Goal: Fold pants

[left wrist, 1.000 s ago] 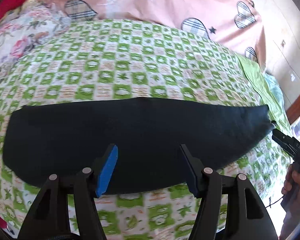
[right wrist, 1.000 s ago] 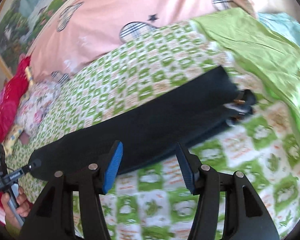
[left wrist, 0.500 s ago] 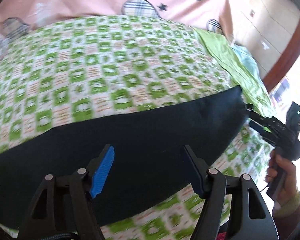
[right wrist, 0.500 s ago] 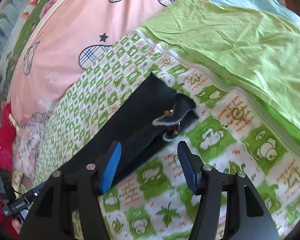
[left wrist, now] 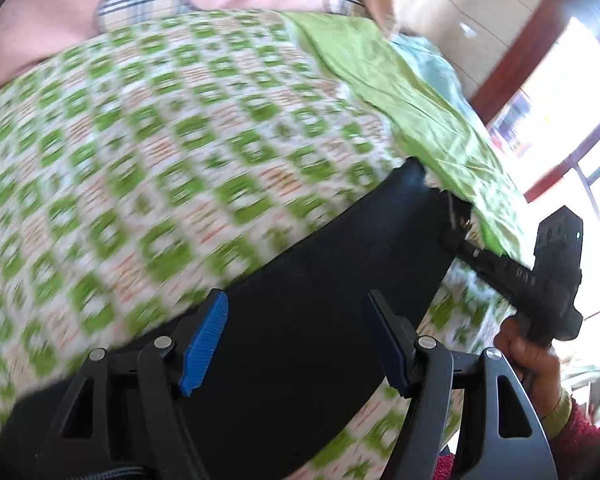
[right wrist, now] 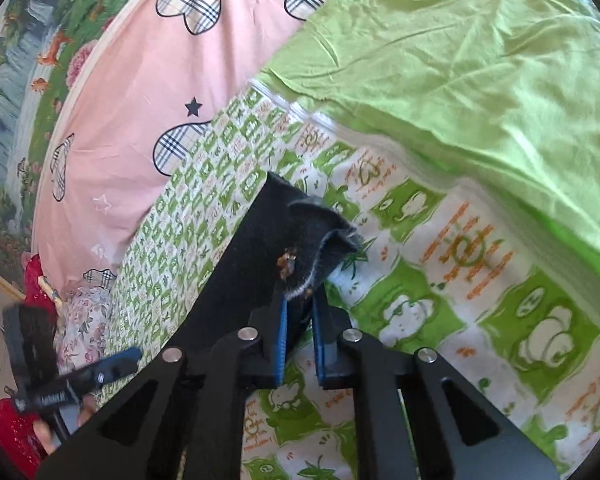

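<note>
Black pants (left wrist: 360, 232) lie stretched out flat on the green-patterned bed sheet (left wrist: 140, 140). My left gripper (left wrist: 296, 300) hovers open above the middle of the pants, with nothing between its blue pads. The right gripper (right wrist: 300, 300) is at the waistband end of the pants (right wrist: 252, 264); its jaws are closing and the pads pinch the black fabric by the metal button. In the left wrist view the right gripper (left wrist: 456, 242) bites the same end, held by a hand (left wrist: 528, 356). A finger (right wrist: 116, 364) of the left gripper shows at the far left.
A lime green cloth (right wrist: 460, 80) covers the bed beyond the waistband. A pink quilt with plaid hearts (right wrist: 140, 80) lies along the far side, and a floral pillow (right wrist: 84, 320) sits at the head. A bright window (left wrist: 572, 100) is at the right.
My left gripper has slid along the pants toward the waistband end and rolled. The right gripper came in to the waistband and closed on the fabric.
</note>
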Motion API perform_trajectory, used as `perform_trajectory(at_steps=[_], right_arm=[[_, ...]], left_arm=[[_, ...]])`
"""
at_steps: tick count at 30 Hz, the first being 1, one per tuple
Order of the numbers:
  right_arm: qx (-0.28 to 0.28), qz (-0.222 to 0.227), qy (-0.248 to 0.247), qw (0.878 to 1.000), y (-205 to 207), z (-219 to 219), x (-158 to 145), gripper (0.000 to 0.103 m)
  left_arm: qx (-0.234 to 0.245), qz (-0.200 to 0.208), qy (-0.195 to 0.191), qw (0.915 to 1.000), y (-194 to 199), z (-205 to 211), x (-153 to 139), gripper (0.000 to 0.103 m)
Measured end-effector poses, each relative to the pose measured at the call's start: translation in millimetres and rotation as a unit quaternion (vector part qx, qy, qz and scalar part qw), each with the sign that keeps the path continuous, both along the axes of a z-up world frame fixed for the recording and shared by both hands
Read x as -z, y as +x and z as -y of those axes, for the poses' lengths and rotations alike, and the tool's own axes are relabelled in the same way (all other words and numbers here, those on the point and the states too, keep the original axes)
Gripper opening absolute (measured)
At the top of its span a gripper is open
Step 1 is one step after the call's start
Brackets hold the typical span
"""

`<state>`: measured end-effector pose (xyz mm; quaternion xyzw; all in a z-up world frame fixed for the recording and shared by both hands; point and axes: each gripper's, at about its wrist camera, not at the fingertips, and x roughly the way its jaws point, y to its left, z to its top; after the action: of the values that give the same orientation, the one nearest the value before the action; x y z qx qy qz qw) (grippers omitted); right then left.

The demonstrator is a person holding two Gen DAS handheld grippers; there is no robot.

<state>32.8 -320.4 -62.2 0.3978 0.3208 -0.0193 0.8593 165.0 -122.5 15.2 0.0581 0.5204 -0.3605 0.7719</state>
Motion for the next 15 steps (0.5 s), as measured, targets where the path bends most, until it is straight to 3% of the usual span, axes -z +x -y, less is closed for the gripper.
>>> perform_trajectory(at_steps=[7,12,15], right_arm=[[-0.009,0.002,0.014,1.0,0.3,1.7,8.6,0.012],[-0.011,0.001,0.045,0.999,0.4,8.6,16.7,0.015],[-0.014,0.003,0.043,0.999,0.7,8.5,17.0,0.015]], left_arm=[[0.106,-0.051,0.016,0.993,39.9,92.7,22.7,0.07],[0.133,-0.069,0.024,0.9884,55.5,133.9,35.3,0.069],[0.15,-0.073,0.037,0.9853,61.1,152.9,46.0,0.061]])
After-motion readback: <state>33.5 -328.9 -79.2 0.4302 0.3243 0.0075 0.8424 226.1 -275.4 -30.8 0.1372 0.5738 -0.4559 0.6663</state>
